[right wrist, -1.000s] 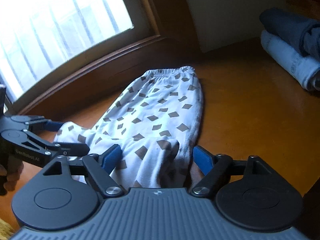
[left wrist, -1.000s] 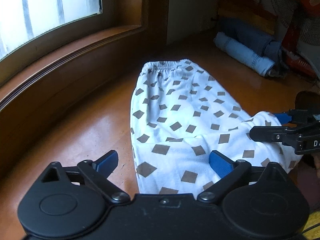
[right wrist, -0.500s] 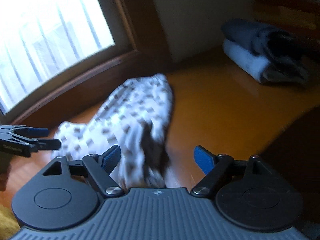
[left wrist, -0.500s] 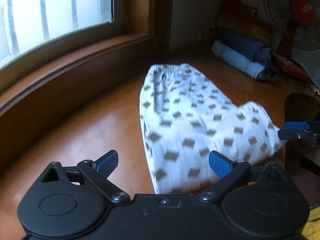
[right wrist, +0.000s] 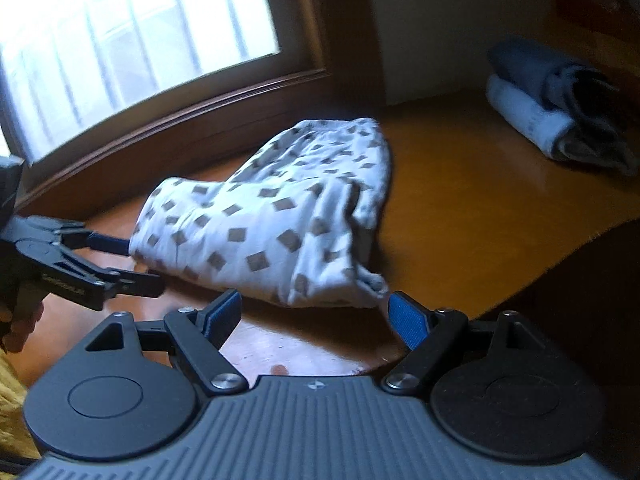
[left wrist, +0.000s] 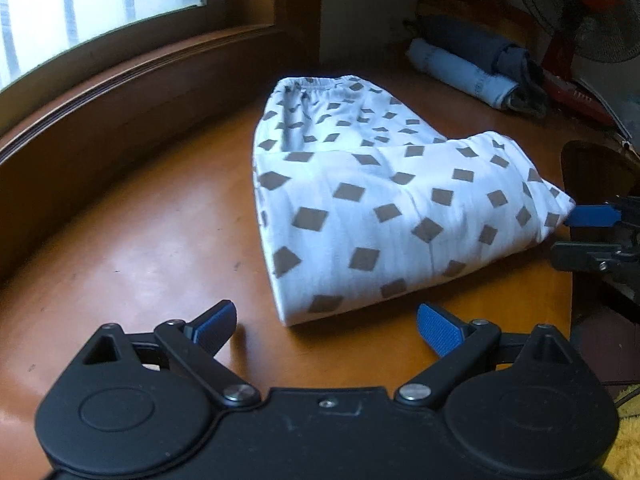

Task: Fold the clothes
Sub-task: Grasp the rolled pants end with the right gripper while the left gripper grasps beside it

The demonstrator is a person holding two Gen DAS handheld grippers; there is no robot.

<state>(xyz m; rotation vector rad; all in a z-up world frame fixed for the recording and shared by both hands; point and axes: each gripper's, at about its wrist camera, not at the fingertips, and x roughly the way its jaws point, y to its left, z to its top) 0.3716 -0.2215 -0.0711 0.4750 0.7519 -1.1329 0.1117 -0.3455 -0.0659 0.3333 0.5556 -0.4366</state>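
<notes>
Both grippers, left gripper (left wrist: pixel 326 322) and right gripper (right wrist: pixel 316 314), gape wide and empty just short of the spotted trousers (left wrist: pixel 384 204) half-folded on the wooden table (left wrist: pixel 132 240); I'd pinch the near corners together, lift evenly.

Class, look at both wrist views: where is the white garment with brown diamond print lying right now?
The white garment with brown diamond print lies folded on the orange-brown wooden surface below the window, ahead of both claws, with rolled blue clothes beyond it.
</notes>
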